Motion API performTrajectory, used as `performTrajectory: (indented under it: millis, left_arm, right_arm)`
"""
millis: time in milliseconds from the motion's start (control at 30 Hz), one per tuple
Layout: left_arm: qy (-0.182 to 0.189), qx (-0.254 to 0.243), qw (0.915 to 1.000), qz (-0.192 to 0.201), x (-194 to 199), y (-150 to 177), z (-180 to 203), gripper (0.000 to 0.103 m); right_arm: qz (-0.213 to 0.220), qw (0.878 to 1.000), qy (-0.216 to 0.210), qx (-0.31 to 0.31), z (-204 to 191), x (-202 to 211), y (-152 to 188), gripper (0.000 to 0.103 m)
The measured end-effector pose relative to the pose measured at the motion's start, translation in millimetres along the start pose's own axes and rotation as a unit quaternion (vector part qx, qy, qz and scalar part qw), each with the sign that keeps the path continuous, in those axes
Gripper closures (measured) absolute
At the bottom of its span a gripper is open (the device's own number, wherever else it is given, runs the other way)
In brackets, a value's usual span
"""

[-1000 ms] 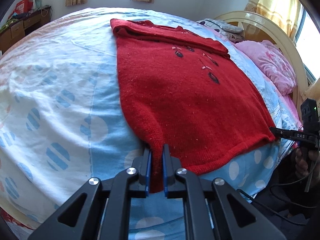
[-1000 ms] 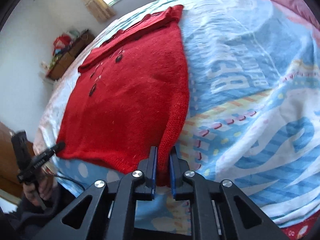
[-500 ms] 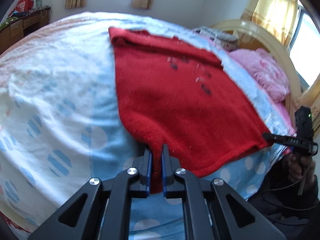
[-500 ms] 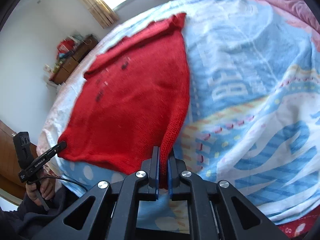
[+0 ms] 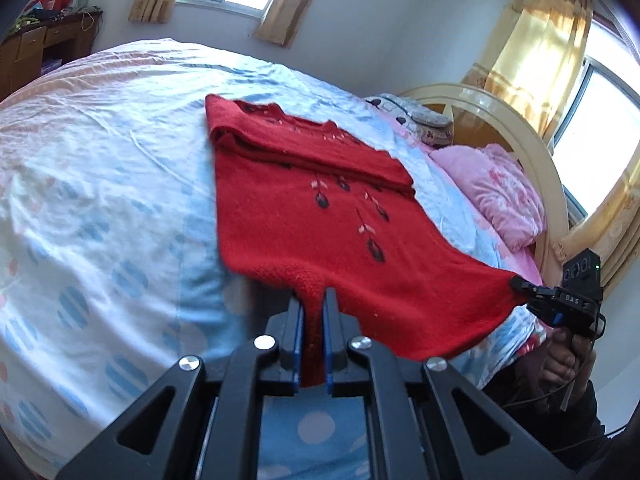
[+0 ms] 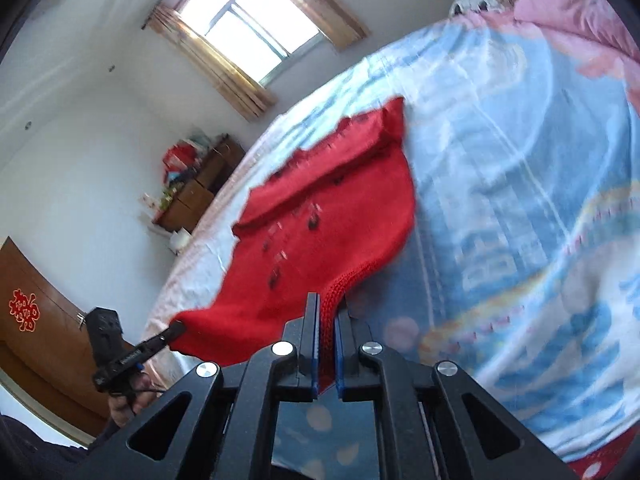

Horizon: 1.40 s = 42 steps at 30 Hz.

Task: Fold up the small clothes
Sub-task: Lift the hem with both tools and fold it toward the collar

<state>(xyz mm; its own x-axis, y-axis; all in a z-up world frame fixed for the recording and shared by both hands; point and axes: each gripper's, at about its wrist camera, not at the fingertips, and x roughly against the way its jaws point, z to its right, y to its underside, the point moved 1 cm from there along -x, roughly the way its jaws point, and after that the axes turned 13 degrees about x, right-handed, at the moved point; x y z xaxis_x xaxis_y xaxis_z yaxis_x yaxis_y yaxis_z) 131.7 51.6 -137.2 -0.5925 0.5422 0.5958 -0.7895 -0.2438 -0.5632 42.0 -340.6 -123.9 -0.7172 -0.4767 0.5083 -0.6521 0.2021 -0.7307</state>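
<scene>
step: lifting hem of red knitted sweater (image 5: 304, 216) off blue-patterned bed (image 5: 100, 184) | left claw (image 5: 311, 312), right claw (image 6: 327, 320) each clamped on a hem corner | next: carry hem toward folded collar end, evenly

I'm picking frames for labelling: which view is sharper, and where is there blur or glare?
Left wrist view: sweater fairly crisp, window at right blown out. Right wrist view: sweater and bedsheet motion-smeared, window overexposed; both bent by the fisheye.
</scene>
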Motion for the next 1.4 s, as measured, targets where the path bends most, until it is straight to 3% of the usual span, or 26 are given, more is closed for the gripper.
performTrajectory:
  millis: [367,667,1133,1400]
  left_arm:
    - [0.025,0.020,0.9983,0.049,-4.3,-55.4,7.3,0.095]
    - [0.024,0.018,0.9956,0.089,-18.2,-105.6,16.4,0.095]
    - [0.001,0.015,0.9928,0.119,-61.2,-186.4,17.3,0.095]
    - [-0.038,0.023,0.9938,0.102,-112.4,-218.6,-0.8,0.095]
  right_arm:
    - [0.060,0.997,0.029,0.031,-10.6,-2.6,-69.1,0.098]
    - [0.091,0.994,0.042,0.039,-6.1,-25.7,-130.8,0.098]
    - [0.093,0.991,0.078,0.057,5.6,-84.2,-214.9,0.098]
    - [0.048,0.993,0.105,0.033,39.0,-159.8,-246.1,0.098]
